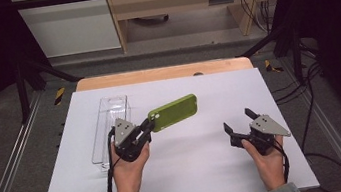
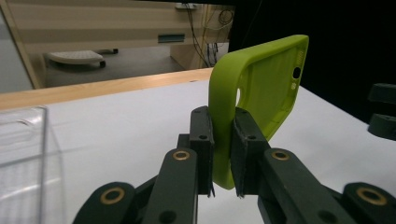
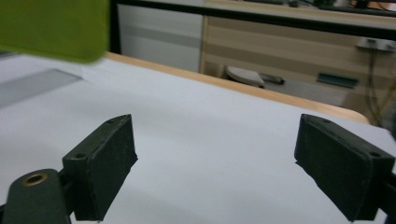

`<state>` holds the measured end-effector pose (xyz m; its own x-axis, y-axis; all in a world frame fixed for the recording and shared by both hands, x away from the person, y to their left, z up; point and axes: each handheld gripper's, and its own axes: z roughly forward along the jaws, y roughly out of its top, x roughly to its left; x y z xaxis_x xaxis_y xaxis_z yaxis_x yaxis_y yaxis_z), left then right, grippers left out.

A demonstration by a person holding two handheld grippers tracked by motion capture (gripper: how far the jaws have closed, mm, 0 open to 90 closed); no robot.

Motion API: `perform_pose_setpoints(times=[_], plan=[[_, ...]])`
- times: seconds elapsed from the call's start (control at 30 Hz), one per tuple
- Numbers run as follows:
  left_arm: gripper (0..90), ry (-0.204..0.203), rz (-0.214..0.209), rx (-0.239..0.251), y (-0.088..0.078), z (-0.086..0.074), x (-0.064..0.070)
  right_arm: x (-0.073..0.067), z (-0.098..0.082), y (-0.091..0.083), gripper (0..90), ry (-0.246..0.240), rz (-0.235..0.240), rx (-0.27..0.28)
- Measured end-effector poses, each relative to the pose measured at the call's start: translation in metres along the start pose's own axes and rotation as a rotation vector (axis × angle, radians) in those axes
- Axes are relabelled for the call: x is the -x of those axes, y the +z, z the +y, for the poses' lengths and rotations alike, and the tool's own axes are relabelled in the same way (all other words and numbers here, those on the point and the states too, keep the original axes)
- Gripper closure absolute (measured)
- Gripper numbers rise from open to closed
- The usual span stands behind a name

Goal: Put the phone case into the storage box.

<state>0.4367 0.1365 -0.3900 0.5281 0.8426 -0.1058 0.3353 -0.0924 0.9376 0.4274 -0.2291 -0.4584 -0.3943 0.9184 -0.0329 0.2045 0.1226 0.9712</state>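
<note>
The green phone case (image 1: 173,112) hangs above the white table (image 1: 194,173) at frame centre, pinched by 1 corner edge in the left gripper (image 1: 148,126); so slim a hold may let it pivot or slip; the right gripper (image 1: 239,120), lower right, gapes empty; the clear tray (image 1: 107,130) sits left.

Jaws pinch the green phone case (image 2: 261,88) upright.

A: Left tool (image 1: 150,124)?
B: Item one. Held in the left hand (image 1: 129,168), forearm entering at 6 o'clock; jaws point toward 2 o'clock, clamped tight.

A: Right tool (image 1: 238,121)?
B: Item two. Held in the right hand (image 1: 267,159); jaws point toward 10 o'clock, spread wide, nothing between them.
</note>
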Motion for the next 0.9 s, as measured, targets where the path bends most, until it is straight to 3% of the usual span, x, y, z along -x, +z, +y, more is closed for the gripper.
perform_pose_setpoints(times=[0.1,0.27,0.43,0.67,0.83,0.9], plan=[[80.2,0.021,0.014,-0.01,-0.006,0.007,-0.008,0.004,-0.006,-0.005,14.1,-0.01,-0.032,-0.016],[80.2,0.034,0.045,-0.005,-0.017,0.018,-0.023,0.015,-0.012,-0.01,12.4,-0.005,-0.023,-0.027],[80.2,0.048,0.069,-0.023,-0.026,0.024,-0.039,0.012,-0.013,-0.006,11.4,-0.037,-0.044,-0.033],[80.2,0.054,0.126,-0.032,-0.048,0.032,-0.075,0.01,-0.014,-0.004,11.7,-0.043,0.0,-0.054],[80.3,0.049,0.146,-0.015,-0.062,0.036,-0.091,0.009,-0.015,-0.002,11.0,-0.017,0.035,-0.059],[80.2,0.085,0.174,-0.022,-0.07,0.04,-0.095,0.008,-0.015,-0.002,10.3,-0.005,0.041,-0.058]])
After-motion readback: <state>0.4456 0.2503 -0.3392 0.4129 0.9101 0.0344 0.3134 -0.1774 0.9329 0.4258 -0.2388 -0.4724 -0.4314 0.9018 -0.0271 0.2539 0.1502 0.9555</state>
